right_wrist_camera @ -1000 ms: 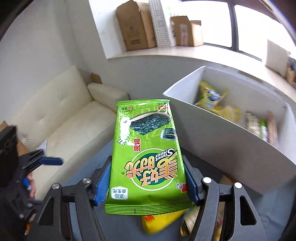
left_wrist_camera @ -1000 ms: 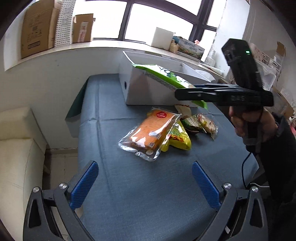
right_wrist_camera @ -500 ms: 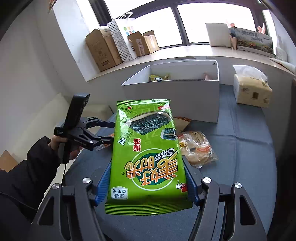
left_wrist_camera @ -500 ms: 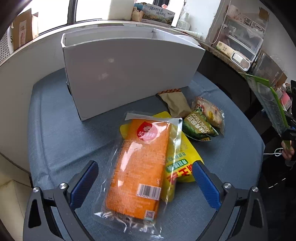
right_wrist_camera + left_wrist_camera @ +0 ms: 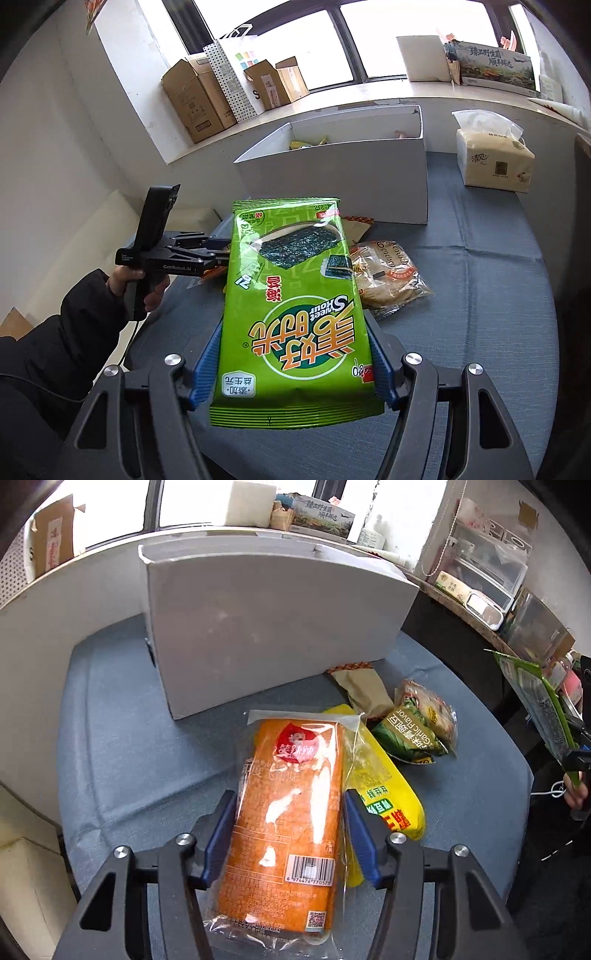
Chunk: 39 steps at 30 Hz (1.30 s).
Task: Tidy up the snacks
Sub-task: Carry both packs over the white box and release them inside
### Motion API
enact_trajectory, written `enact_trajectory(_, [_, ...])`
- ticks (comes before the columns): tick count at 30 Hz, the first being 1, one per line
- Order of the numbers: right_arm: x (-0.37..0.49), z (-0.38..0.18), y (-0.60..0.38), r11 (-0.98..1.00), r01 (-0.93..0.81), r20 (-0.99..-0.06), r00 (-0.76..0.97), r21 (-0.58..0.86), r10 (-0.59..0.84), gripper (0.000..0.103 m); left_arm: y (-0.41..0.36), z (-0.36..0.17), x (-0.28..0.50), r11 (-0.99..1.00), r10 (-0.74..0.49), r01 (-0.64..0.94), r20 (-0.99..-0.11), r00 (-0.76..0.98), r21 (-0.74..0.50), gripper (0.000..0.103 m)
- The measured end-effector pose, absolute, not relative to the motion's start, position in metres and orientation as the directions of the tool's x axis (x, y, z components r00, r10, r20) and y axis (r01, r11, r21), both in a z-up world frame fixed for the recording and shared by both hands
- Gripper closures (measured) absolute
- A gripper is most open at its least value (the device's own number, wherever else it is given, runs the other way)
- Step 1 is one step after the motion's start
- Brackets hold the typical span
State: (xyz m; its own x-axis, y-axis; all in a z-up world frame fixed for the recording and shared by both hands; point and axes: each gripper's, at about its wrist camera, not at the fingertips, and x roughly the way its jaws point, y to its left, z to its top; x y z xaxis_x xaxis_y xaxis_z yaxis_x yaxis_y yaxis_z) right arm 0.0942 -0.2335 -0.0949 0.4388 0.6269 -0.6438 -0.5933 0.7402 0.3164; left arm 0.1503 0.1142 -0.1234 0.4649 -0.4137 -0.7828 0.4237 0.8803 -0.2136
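Observation:
An orange snack packet (image 5: 291, 812) in clear wrap lies lengthwise on the blue table (image 5: 110, 720), partly over a yellow packet (image 5: 384, 790). My left gripper (image 5: 290, 801) is down over it. Its jaws are closing, and the blue pads (image 5: 221, 827) touch both long sides of the packet. My right gripper (image 5: 293, 332) is shut on a green seaweed packet (image 5: 291, 295), held up above the table's right side; that packet also shows edge-on as a green seaweed packet (image 5: 535, 701). The white box (image 5: 273, 627) stands behind the pile, open on top, with packets inside the white box (image 5: 332, 184).
A green garlic-flavour packet (image 5: 410, 734), a brown wrapper (image 5: 362, 686) and a pale bread packet (image 5: 384, 280) lie beside the pile. A tissue pack (image 5: 495, 162) sits at the table's far right. Cardboard boxes (image 5: 199, 99) line the window sill. A cream sofa lies left of the table.
My left gripper came in low over the orange packet and its jaws narrowed from wide apart onto its sides. My right gripper swung away from the box mouth, still holding the green packet.

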Motion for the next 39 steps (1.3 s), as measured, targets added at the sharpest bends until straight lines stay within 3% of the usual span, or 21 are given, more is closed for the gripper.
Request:
enact_trajectory(4, [0.094, -0.096, -0.230, 0.734, -0.602, -0.643, 0.434, 0.315, 0.632, 0.031, 0.118, -0.108, 0.137, 0.916, -0.362, 0.353, -0.771, 0.524, -0.190, 0.041])
enact_trajectory(14, [0.122, -0.060, -0.227, 0.779, -0.560, -0.570, 0.556, 0.282, 0.606, 0.031, 0.081, -0.017, 0.100, 0.980, -0.194, 0.183, -0.623, 0.758, -0.083, 0.040])
enact_trajectory(17, [0.146, -0.041, -0.224, 0.813, -0.522, -0.560, 0.604, 0.259, 0.567, 0.031, 0.078, 0.005, 0.114, 0.990, -0.138, 0.121, -0.607, 0.783, -0.069, 0.040])
enact_trajectory(22, [0.213, -0.017, -0.219, 0.810, -0.473, -0.536, 0.608, 0.348, 0.585, 0.031, 0.071, 0.023, 0.170, 0.989, -0.138, 0.084, -0.582, 0.801, -0.118, 0.040])
enact_trajectory(27, [0.276, -0.003, -0.197, 0.837, -0.452, -0.553, 0.630, 0.309, 0.545, 0.030, 0.067, 0.034, 0.240, 0.995, -0.075, 0.020, -0.591, 0.804, -0.098, 0.039])
enact_trajectory(29, [0.299, -0.004, -0.189, 0.844, -0.439, -0.565, 0.629, 0.308, 0.534, 0.030, 0.068, 0.034, 0.264, 0.996, -0.057, 0.001, -0.595, 0.801, -0.093, 0.035])
enact_trajectory(31, [0.318, -0.007, -0.185, 0.844, -0.423, -0.574, 0.620, 0.329, 0.534, 0.028, 0.071, 0.031, 0.281, 0.994, -0.054, -0.011, -0.584, 0.810, -0.107, 0.022])
enact_trajectory(33, [0.334, -0.011, -0.181, 0.844, -0.412, -0.591, 0.604, 0.343, 0.535, 0.015, 0.076, 0.028, 0.291, 0.992, -0.073, 0.000, -0.560, 0.825, -0.128, 0.000])
enact_trajectory(34, [0.338, -0.014, -0.181, 0.854, -0.394, -0.603, 0.605, 0.340, 0.520, 0.002, 0.077, 0.026, 0.295, 0.992, -0.068, -0.004, -0.571, 0.818, -0.123, 0.000])
enact_trajectory(39, [0.339, -0.024, -0.183, 0.873, -0.374, -0.625, 0.611, 0.312, 0.485, 0.000, 0.077, 0.020, 0.286, 0.998, -0.037, -0.004, -0.571, 0.820, -0.070, 0.000])
